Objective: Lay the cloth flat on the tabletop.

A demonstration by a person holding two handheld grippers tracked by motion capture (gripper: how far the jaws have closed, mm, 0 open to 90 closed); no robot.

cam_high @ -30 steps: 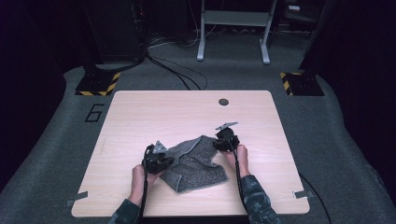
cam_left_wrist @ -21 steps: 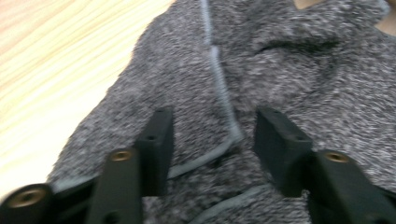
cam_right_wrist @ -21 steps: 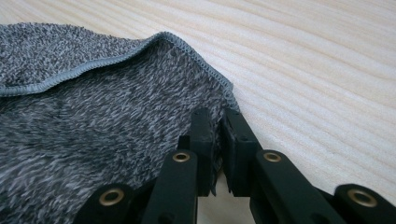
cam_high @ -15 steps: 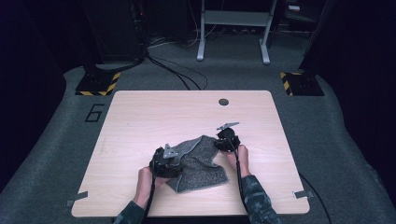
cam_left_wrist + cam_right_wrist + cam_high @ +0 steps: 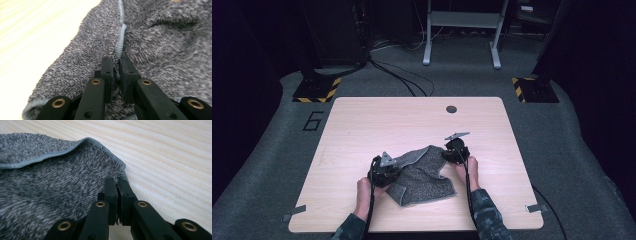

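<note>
A grey terry towel (image 5: pixel 422 175) was found lying crumpled on the near half of the light wooden table (image 5: pixel 362 125), spread between the two hand-held grippers. The left gripper (image 5: pixel 384 170) was seen at the towel's left side; in the left gripper view its jaws were closed on a pinched fold of pile beside the pale stitched hem (image 5: pixel 120 40), with cloth running ahead of the jaws and to both sides of them. The right gripper (image 5: pixel 455 150) was seen at the towel's far right corner; in the right gripper view its jaws were clamped together on the hemmed edge of that corner (image 5: pixel 117 167), the body of the towel lying ahead and to the left of the jaws and bare table (image 5: pixel 175 157) to their right. The towel's longer run was judged to lie roughly along the line joining the two grippers, slanting from the left gripper's nearer position to the right gripper's farther one, with a loose flap (image 5: pixel 427 192) hanging back toward the person between the forearms. Each gripper was already at its own hold, so neither was judged the nearer. The work in hand was judged to be spreading or folding the towel; the coming move would depend on drawing the two holds apart along that line to take out the slack.
</note>
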